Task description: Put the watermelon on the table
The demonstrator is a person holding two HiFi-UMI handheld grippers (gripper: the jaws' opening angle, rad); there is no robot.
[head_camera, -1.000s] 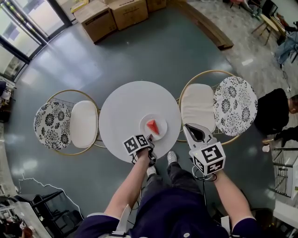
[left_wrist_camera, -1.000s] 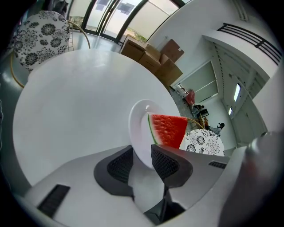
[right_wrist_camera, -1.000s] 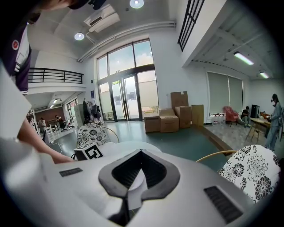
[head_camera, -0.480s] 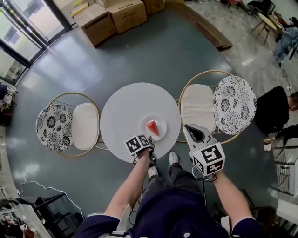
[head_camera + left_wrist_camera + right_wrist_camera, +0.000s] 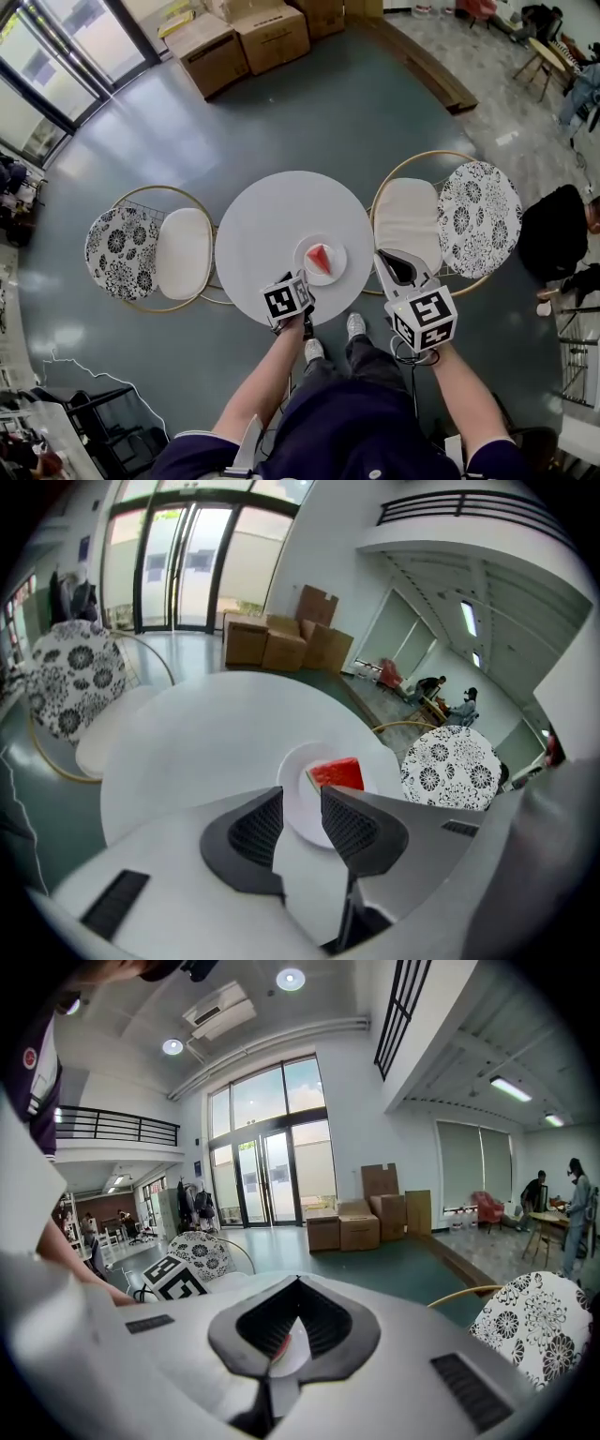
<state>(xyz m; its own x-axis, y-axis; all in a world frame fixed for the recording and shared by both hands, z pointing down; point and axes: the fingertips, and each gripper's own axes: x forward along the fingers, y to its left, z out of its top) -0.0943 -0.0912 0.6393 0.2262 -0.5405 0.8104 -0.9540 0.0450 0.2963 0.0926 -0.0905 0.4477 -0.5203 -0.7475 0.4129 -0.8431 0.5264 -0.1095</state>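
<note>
Watermelon (image 5: 319,257) sat on white plate (image 5: 335,270), plate on round bench (image 5: 267,220), toward the near-right part of the top. Left tool (image 5: 300,808) had jaws apart with nothing between the pads, aimed down at the plate from the near rim of the bench. Right tool (image 5: 298,1282) had tips together, empty, off the bench edge over the gap by the right chair (image 5: 441,220). Looked placed to me, if the plate counts. Main risk: left tool was near the plate, so a low or sideways pull-out could clip its rim and slide it toward the near edge, or tip the slice off. Right tool swinging in could hit the bench rim or the chair's hoop. Room: far and left parts of the bench top were bare; left chair (image 5: 155,251) and right chair stood just beside the bench, so side clearance was tight. Straight up and back looked open.
</note>
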